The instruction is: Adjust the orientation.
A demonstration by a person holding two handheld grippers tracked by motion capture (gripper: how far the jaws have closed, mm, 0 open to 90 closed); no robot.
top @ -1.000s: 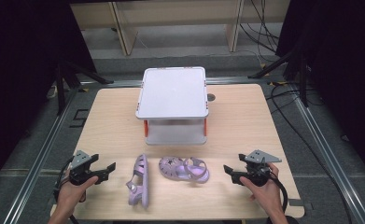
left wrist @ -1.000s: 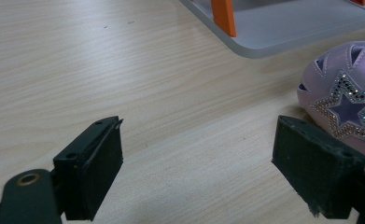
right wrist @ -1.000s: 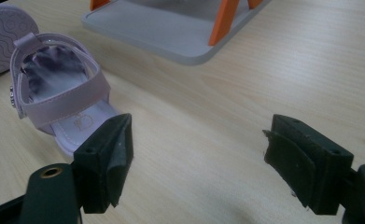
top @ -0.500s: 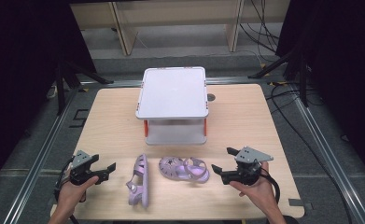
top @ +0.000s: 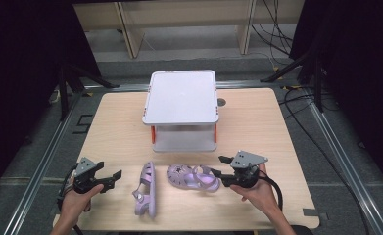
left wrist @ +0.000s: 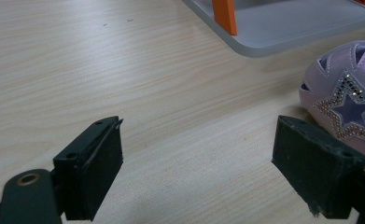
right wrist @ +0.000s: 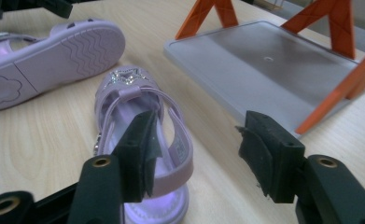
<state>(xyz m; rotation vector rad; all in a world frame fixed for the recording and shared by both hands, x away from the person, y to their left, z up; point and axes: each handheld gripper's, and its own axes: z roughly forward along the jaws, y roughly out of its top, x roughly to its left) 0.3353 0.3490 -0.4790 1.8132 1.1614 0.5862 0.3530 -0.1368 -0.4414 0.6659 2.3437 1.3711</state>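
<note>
Two lilac sandals (top: 193,177) (top: 145,189), star-trimmed, no writing legible

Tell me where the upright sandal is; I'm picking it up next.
In the high view the upright sandal lies near the table's front edge, between the sandal on its side and the right gripper, just before the shelf.

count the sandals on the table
2: one sandal lies on its side left of centre at the near edge; the other sandal sits upright just right of it, by the right gripper.
</note>
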